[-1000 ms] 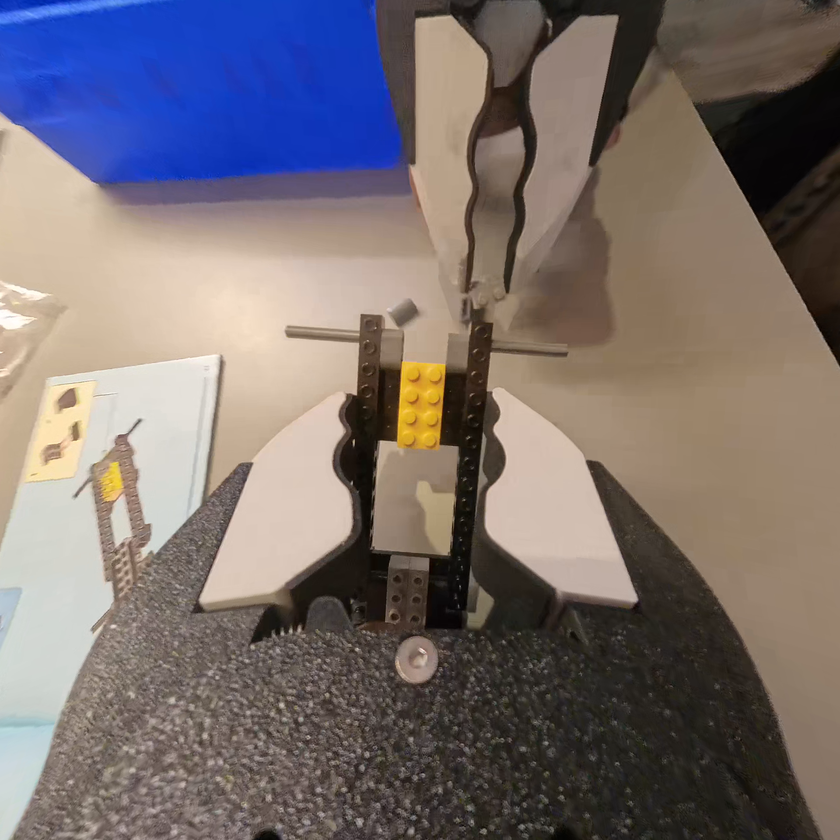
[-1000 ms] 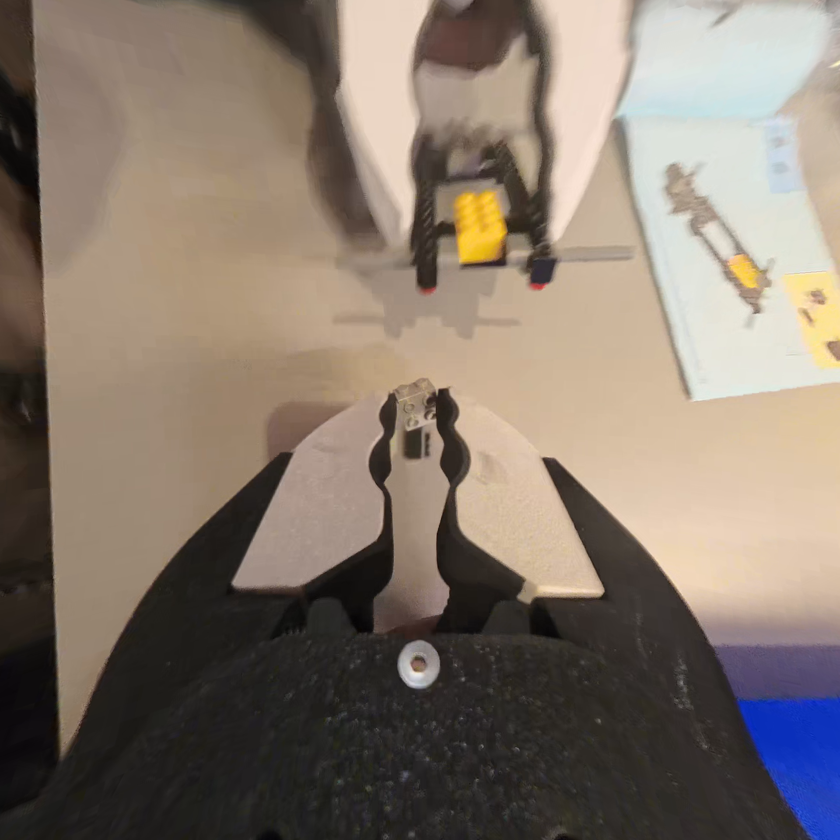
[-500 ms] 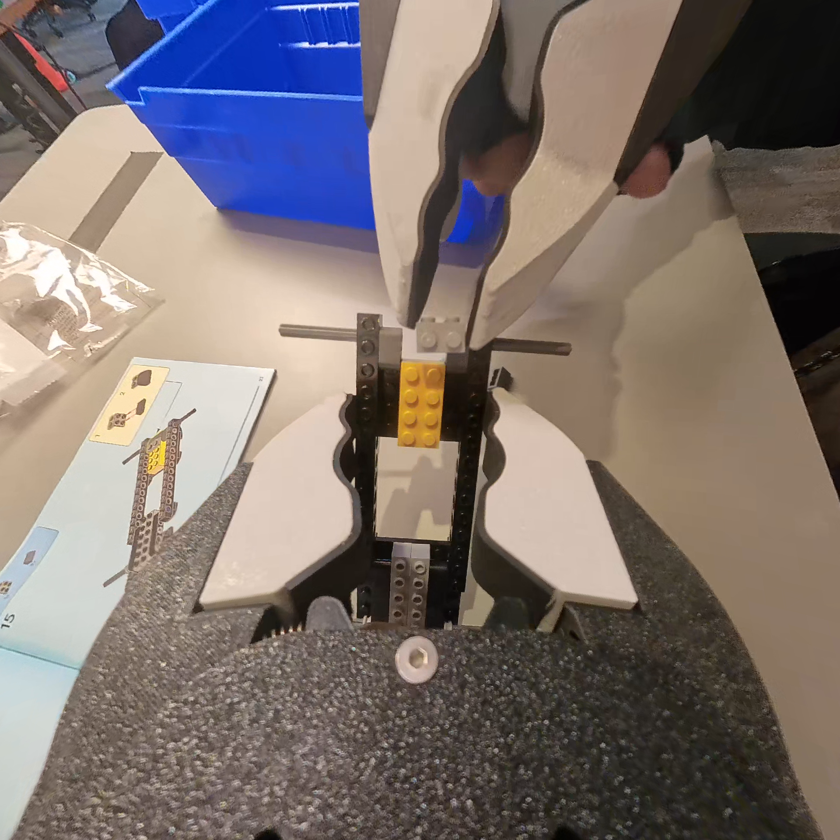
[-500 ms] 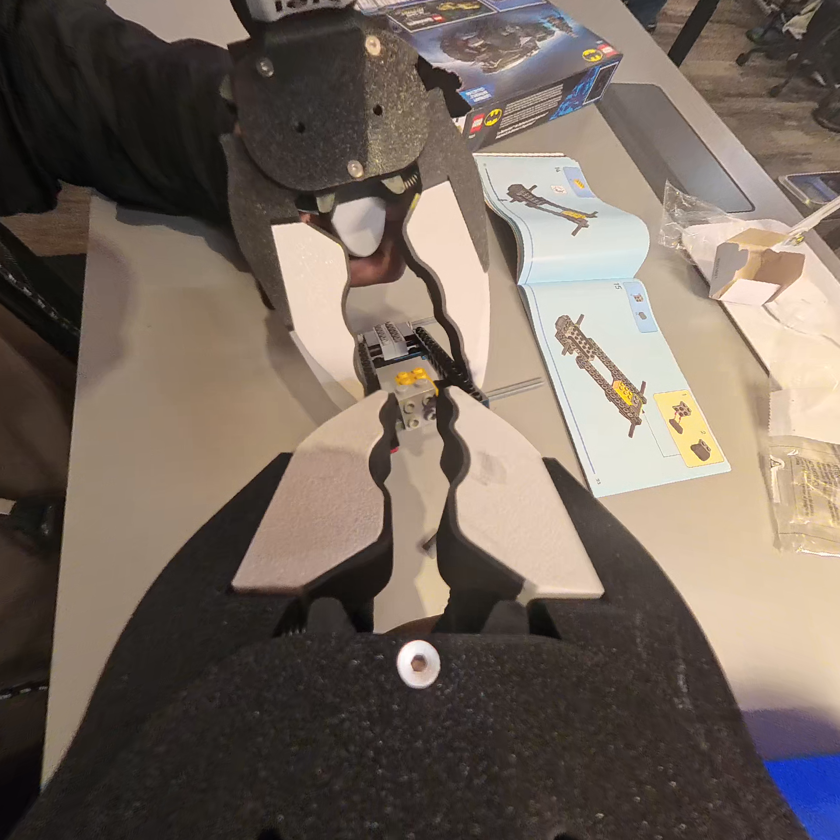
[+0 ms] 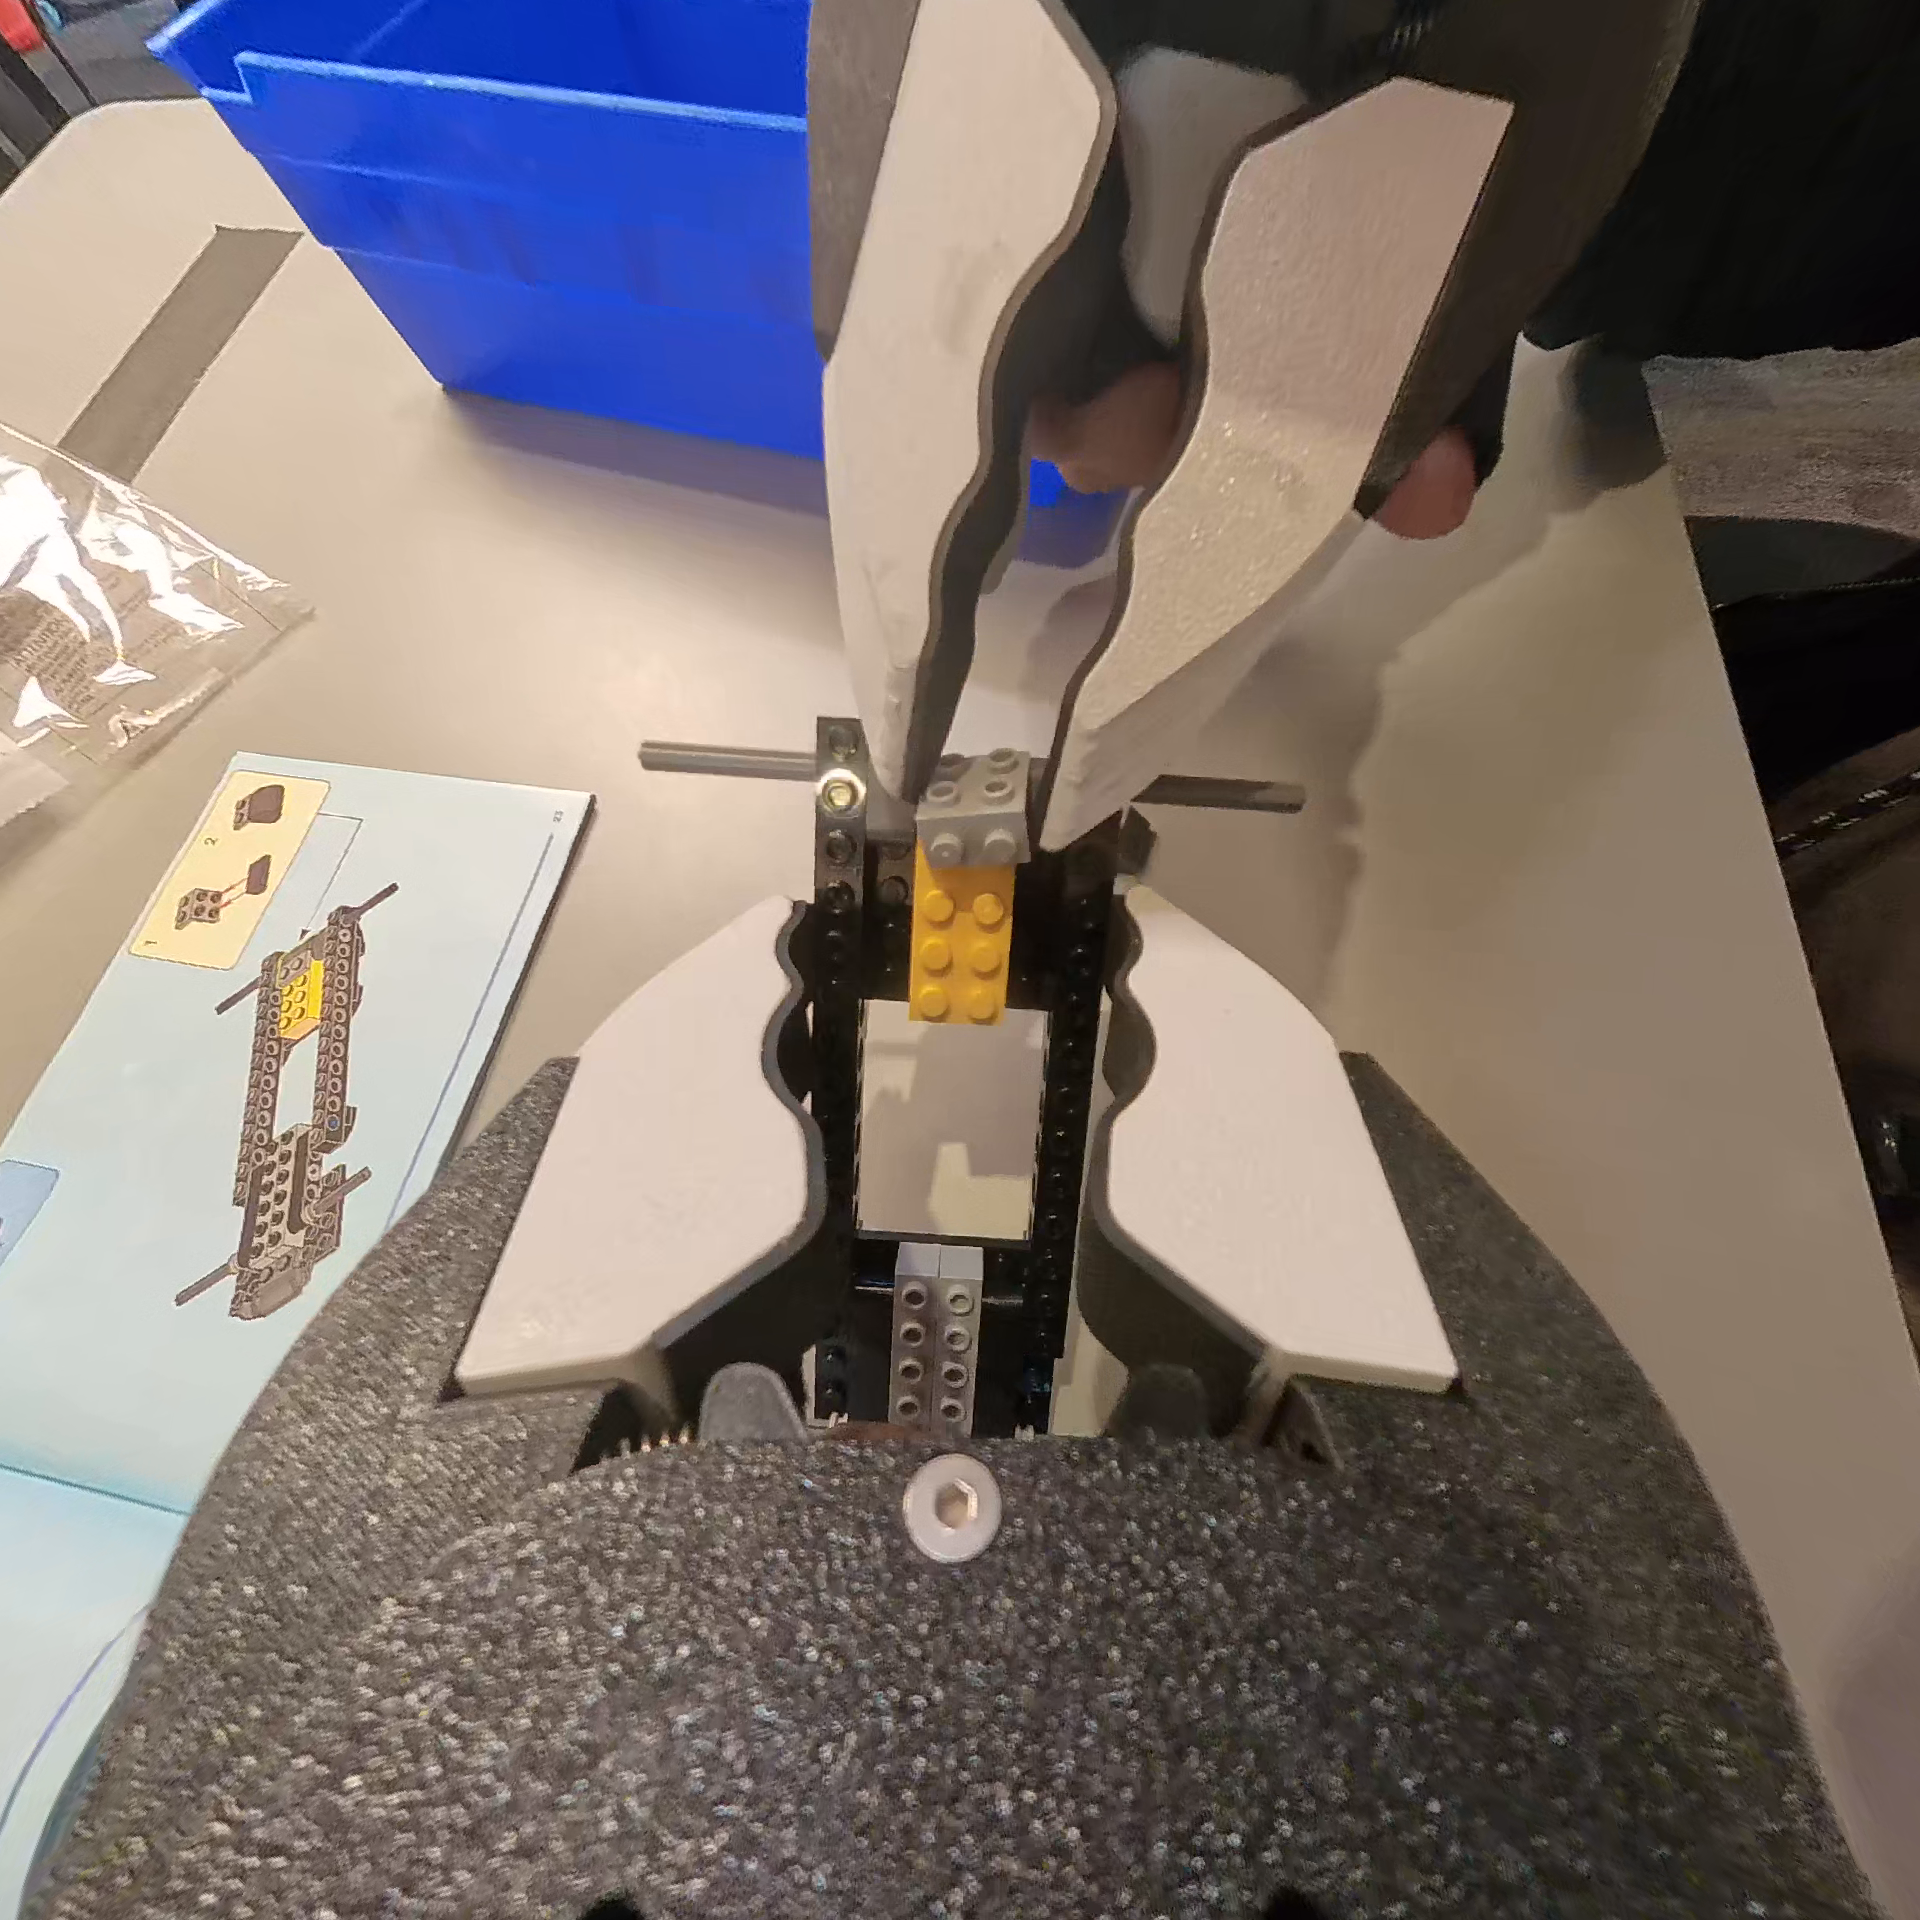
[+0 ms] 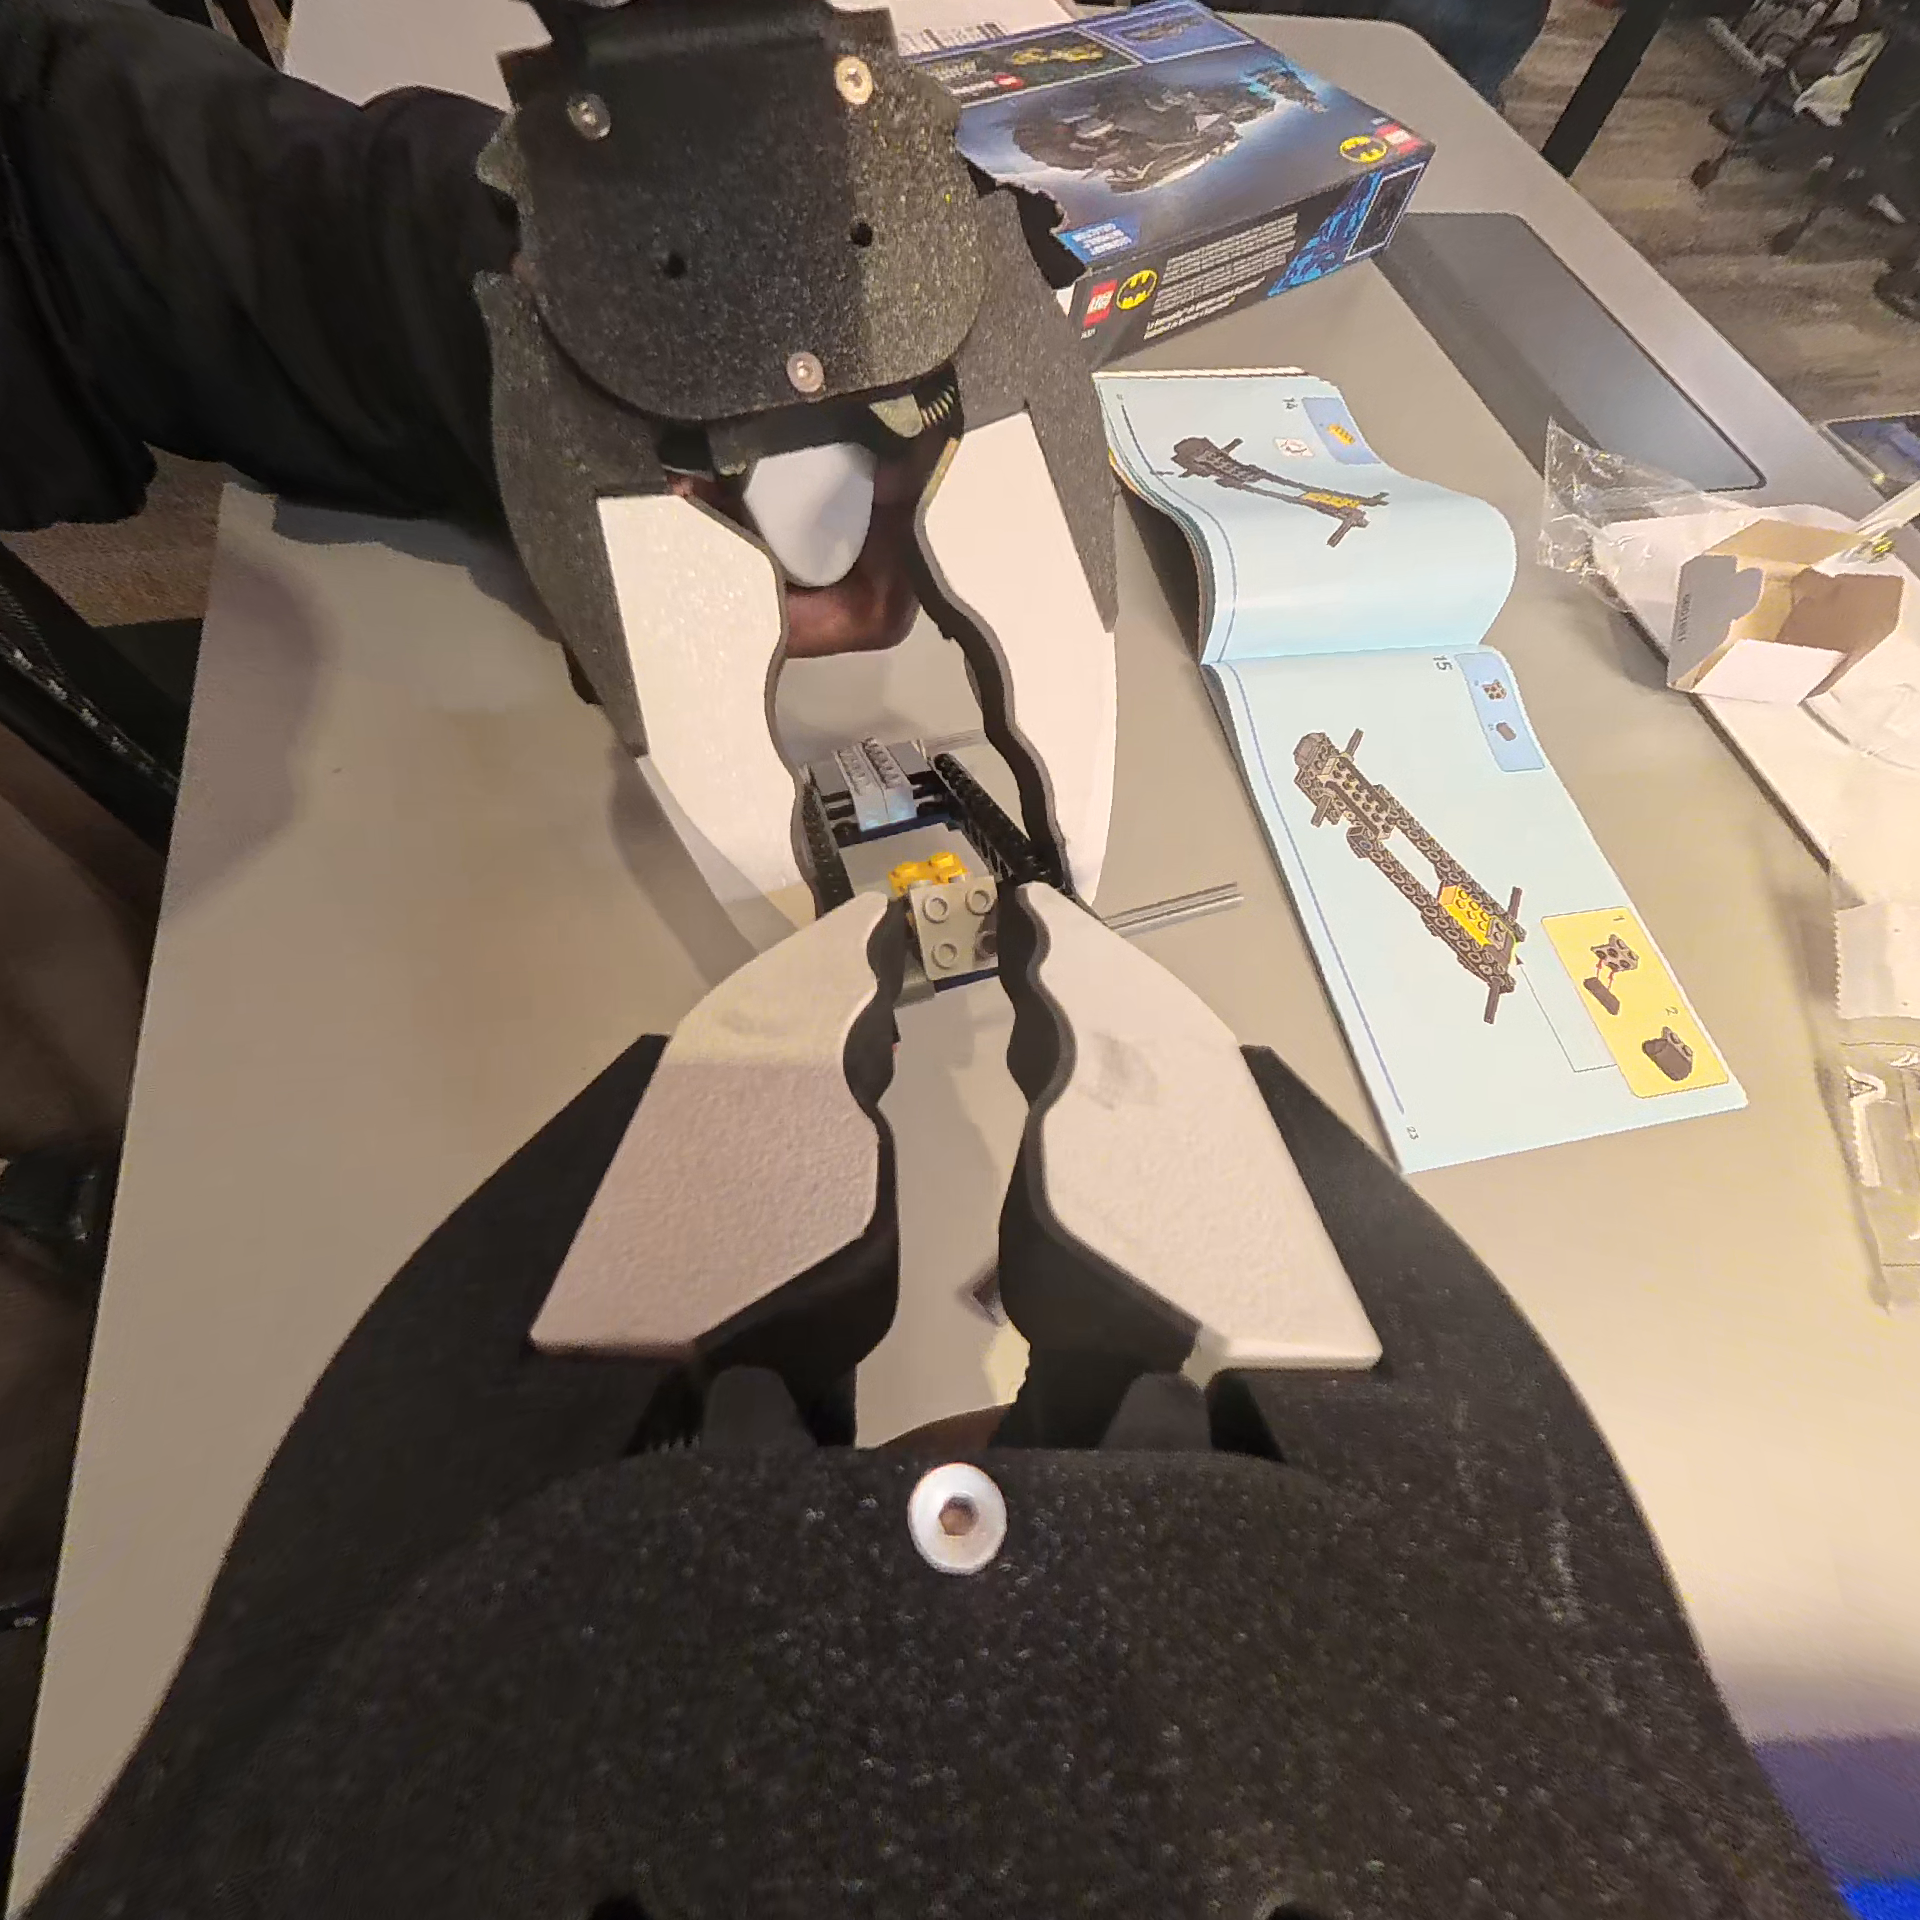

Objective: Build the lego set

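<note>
My left gripper [image 5: 956, 935] is shut on a long black brick frame [image 5: 1075, 1091], its pads pressed against the two side beams. The frame carries a yellow brick [image 5: 958, 940], two grey bricks [image 5: 937, 1340] near my palm and a thin grey axle [image 5: 717, 758] across its far end. My right gripper [image 6: 951, 925] is shut on a small grey brick [image 6: 951, 920] with studs on two faces. It holds this brick at the frame's far end, against the far edge of the yellow brick [image 6: 925, 868]. The left wrist view shows the right gripper [image 5: 977, 805] coming down from above with the grey brick [image 5: 977, 816].
A blue bin [image 5: 540, 239] stands behind the frame. An open light-blue instruction booklet [image 6: 1455, 831] lies beside it, with a dark printed box [image 6: 1195, 177], a small cardboard box [image 6: 1787, 623] and clear plastic bags [image 5: 94, 592] nearby. The table edge [image 5: 1745, 727] runs along the right. Less than 4 cm separates the two grippers' tips.
My right gripper has carried the grey brick from well clear of the frame to its far end, and it now sits lower, against the yellow brick. My left gripper's hold on the frame is unchanged.
</note>
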A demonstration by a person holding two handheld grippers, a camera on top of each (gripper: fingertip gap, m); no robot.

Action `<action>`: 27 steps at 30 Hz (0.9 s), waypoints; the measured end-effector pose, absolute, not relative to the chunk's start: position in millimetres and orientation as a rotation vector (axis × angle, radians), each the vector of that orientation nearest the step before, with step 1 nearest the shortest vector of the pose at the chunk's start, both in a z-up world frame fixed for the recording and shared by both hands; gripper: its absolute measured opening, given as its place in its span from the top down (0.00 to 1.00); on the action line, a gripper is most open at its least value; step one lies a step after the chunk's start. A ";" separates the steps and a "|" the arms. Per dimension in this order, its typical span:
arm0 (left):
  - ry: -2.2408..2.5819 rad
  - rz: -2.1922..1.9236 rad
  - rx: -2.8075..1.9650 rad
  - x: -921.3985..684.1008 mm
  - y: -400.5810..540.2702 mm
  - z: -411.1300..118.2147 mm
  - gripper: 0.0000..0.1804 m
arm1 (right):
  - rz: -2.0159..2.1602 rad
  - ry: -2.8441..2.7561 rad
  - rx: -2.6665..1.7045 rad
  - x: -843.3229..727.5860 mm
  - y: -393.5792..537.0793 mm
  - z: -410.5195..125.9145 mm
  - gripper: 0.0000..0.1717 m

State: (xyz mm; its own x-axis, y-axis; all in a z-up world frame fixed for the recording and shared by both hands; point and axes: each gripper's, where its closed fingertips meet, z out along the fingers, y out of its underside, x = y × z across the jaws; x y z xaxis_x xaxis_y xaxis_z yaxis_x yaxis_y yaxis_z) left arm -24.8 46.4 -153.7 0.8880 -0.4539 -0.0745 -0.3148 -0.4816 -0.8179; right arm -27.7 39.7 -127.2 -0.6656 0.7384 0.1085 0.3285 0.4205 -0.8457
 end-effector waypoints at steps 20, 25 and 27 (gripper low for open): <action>0.521 -0.289 -2.222 -17.0 41.0 -162.0 0.70 | 1.238 -2.165 -0.959 -20.8 38.6 -134.6 0.90; 0.504 -0.328 -2.236 -15.2 40.1 -163.4 0.70 | 1.270 -2.130 -0.975 -20.1 38.3 -136.0 0.90; 0.491 -0.349 -2.238 -14.7 40.2 -163.6 0.70 | 1.280 -2.115 -0.984 -20.1 38.4 -136.3 0.90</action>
State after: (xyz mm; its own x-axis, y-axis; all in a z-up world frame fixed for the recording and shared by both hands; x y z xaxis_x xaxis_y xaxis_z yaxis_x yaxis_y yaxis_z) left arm -14.7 40.2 -163.6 0.8866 -0.4541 0.0885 -0.2333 -0.6042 -0.7619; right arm -20.1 38.4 -136.3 -0.6288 0.7769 0.0317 0.3324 0.3054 -0.8923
